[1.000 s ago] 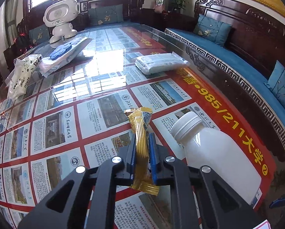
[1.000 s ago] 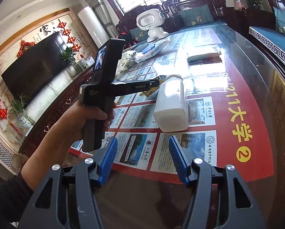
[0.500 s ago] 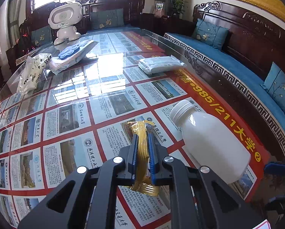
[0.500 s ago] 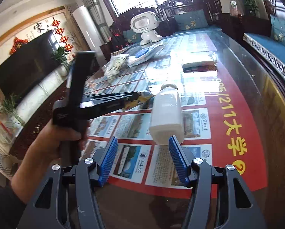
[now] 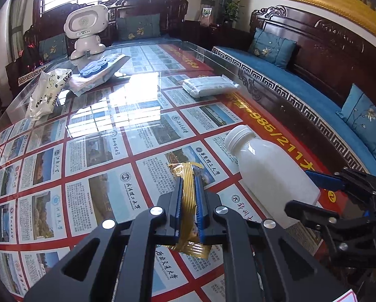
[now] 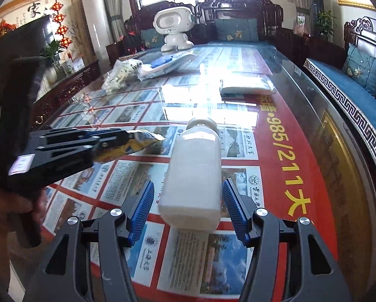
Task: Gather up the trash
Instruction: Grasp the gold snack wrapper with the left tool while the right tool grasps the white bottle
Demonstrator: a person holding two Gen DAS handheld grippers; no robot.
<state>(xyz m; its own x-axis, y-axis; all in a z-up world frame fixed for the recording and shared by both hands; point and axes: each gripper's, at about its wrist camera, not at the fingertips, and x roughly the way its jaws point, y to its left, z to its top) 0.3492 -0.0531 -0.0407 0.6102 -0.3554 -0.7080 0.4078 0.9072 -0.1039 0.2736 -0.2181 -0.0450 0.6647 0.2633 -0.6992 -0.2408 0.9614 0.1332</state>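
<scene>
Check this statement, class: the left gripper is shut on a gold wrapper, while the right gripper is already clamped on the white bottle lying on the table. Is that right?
Not quite. The left gripper is shut on the gold wrapper, but the right wrist view shows the right gripper open, its pads either side of the lying white bottle without touching it.

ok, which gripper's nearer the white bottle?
Right. The right gripper is open, straddling the white bottle's base; the left gripper, shut on the gold wrapper, sits beside it.

Glossy glass tabletop [image 5: 142, 95], crinkled gold foil wrapper [image 5: 188, 188], smooth white plastic bottle [image 6: 195, 166]
</scene>
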